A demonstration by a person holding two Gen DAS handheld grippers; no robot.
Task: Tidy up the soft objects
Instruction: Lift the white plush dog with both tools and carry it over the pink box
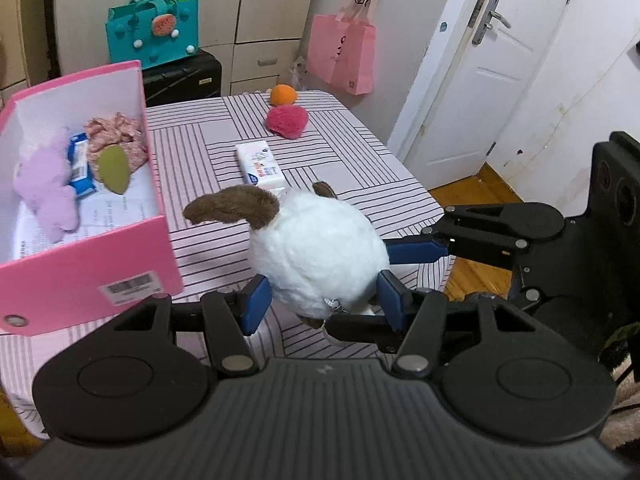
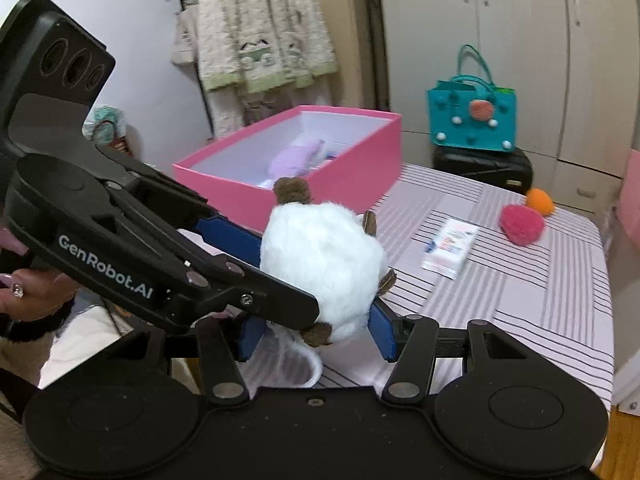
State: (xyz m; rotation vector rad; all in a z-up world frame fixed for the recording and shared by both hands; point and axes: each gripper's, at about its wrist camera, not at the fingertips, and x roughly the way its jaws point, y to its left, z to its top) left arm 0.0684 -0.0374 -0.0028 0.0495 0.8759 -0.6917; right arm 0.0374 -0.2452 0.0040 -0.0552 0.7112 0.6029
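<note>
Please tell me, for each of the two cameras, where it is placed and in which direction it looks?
Left wrist view: sits on the left tool, looking down along its fingers across the striped table toward the open pink box and white door; the right tool enters from the right.
Right wrist view: sits on the right tool, facing the pink box and cupboards; the left tool and a hand show at left.
Shared: both tools grip the white plush toy; the tissue pack and red plush heart lie beyond.

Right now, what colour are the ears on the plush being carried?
Brown, on a white plush toy; clearest in the left wrist view.
</note>
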